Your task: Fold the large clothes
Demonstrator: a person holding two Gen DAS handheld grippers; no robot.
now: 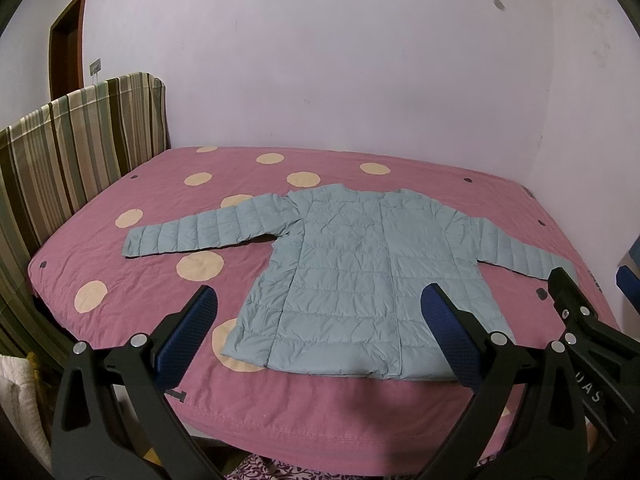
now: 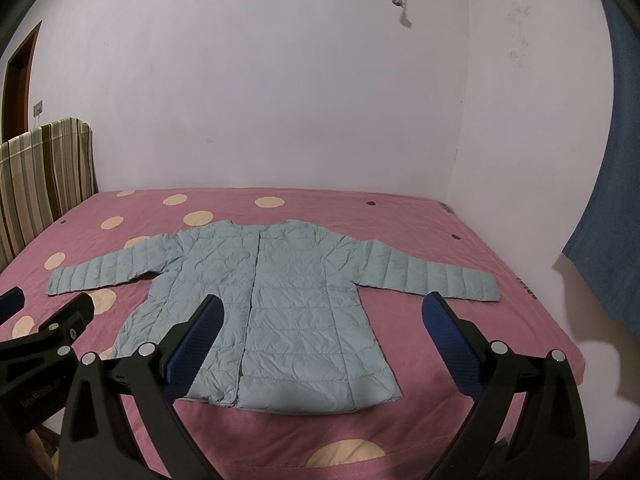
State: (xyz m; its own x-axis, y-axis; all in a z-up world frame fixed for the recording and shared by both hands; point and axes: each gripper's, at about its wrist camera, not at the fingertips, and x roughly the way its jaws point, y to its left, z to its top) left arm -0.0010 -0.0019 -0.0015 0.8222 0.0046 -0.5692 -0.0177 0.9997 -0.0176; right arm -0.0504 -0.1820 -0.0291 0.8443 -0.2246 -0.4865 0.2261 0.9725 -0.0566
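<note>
Holding our left gripper (image 1: pixel 316 334) and right gripper (image 2: pixel 320 340) spread wide and empty, we see the pale blue quilted jacket (image 2: pixel 276 300) flat on the pink dotted bedspread (image 2: pixel 420 216), its front placket showing only rightward.

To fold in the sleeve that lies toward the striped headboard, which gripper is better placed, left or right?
Probably the left gripper: it is open and sits on the side of that sleeve. The right gripper, also open, faces the jacket's other half.

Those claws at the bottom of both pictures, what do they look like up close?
Each is a black plastic frame that splits into two angled arms with triangular cut-outs and round silver bolts. The left claw and the right claw both end in flat fingers faced with blue dimpled pads. Partly hidden white lettering marks each frame's side. No cables show.
</note>
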